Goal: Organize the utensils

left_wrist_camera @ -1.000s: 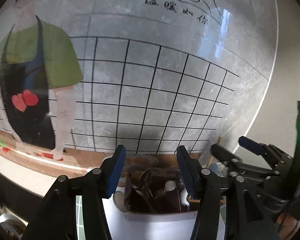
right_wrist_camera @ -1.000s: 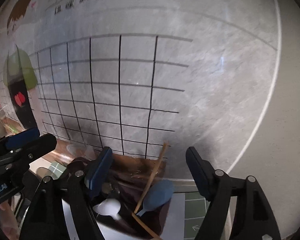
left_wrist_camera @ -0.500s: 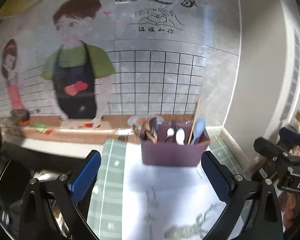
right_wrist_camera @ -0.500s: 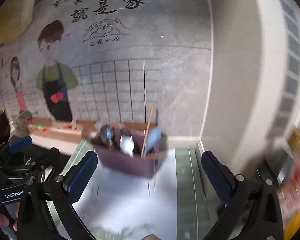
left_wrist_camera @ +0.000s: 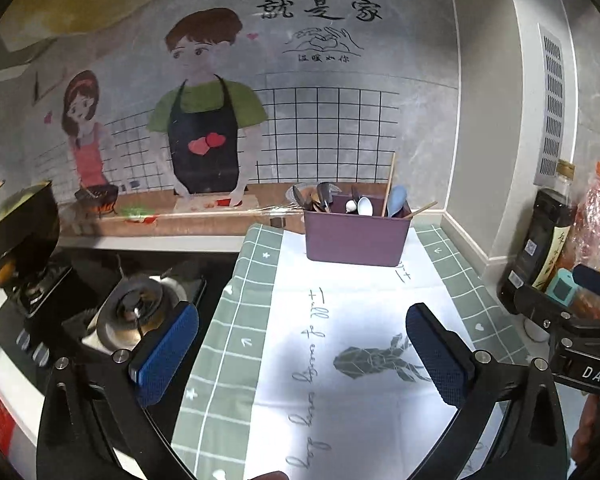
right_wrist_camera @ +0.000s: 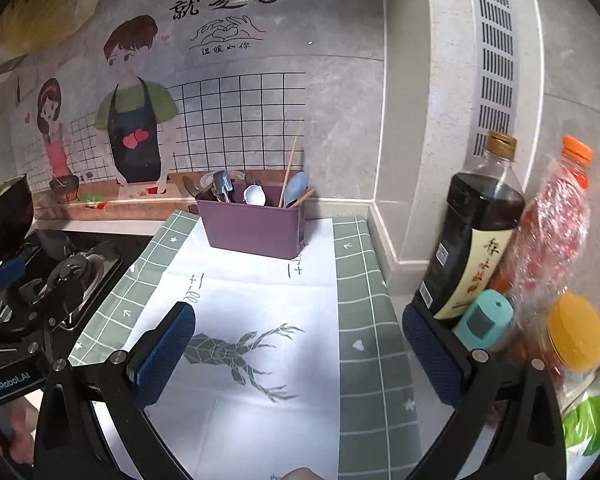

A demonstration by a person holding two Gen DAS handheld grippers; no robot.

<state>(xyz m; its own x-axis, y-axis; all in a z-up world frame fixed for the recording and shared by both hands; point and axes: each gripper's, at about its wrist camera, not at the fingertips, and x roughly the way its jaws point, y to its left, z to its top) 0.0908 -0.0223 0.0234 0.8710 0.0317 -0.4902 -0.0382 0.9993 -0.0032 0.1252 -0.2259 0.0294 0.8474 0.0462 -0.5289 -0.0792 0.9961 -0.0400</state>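
Nearest us, our left gripper and right gripper hang over the white-and-green cloth, both with jaws spread wide and nothing between the blue pads. Beside the right gripper stand a dark sauce bottle and an orange-capped bottle, with a gas burner off to the left. Farther back, against the wall, the purple utensil holder sits on the cloth's far end, holding spoons and chopsticks.

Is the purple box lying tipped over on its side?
No, the purple box stands upright on the cloth, with spoons and a chopstick sticking up out of it.
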